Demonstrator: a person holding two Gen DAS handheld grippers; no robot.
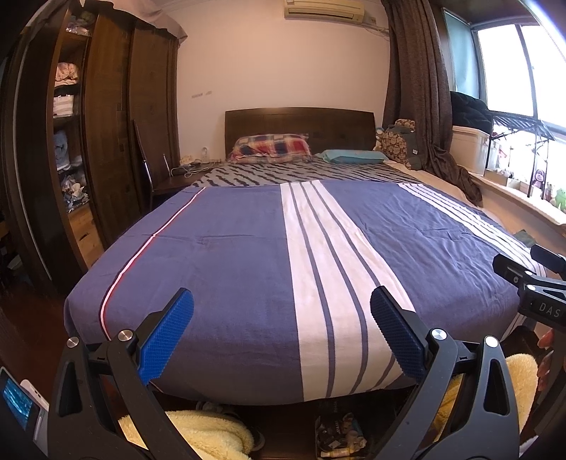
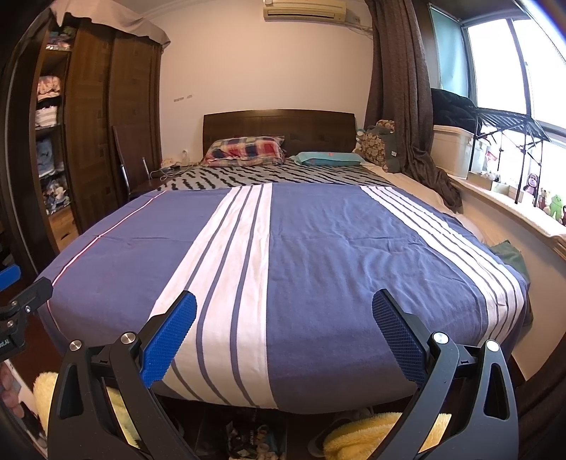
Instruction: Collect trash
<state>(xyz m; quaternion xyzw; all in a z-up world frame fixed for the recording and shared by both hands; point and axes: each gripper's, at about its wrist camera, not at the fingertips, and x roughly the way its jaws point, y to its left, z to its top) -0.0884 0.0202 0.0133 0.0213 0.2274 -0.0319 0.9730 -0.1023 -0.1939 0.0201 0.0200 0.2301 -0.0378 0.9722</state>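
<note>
**Bedroom with a striped bed by a bright window**

A wide bed (image 1: 247,254) under a blue cover with white stripes fills the room, its dark wooden headboard (image 1: 300,124) against a pale wall (image 1: 276,63). A dark wardrobe (image 1: 116,116) stands left, shelves open. Right, brown curtains (image 1: 414,88) hang beside a daylit window (image 1: 513,67). An air conditioner (image 1: 323,9) sits high above.

A lived-in home bedroom: a wide bed (image 1: 247,254) with a striped blue cover and pillows (image 1: 270,147) against a wooden headboard (image 1: 300,122), a dark wardrobe (image 1: 106,124) stuffed with folded clothes, brown curtains (image 1: 414,88) beside the window (image 1: 513,63).
</note>
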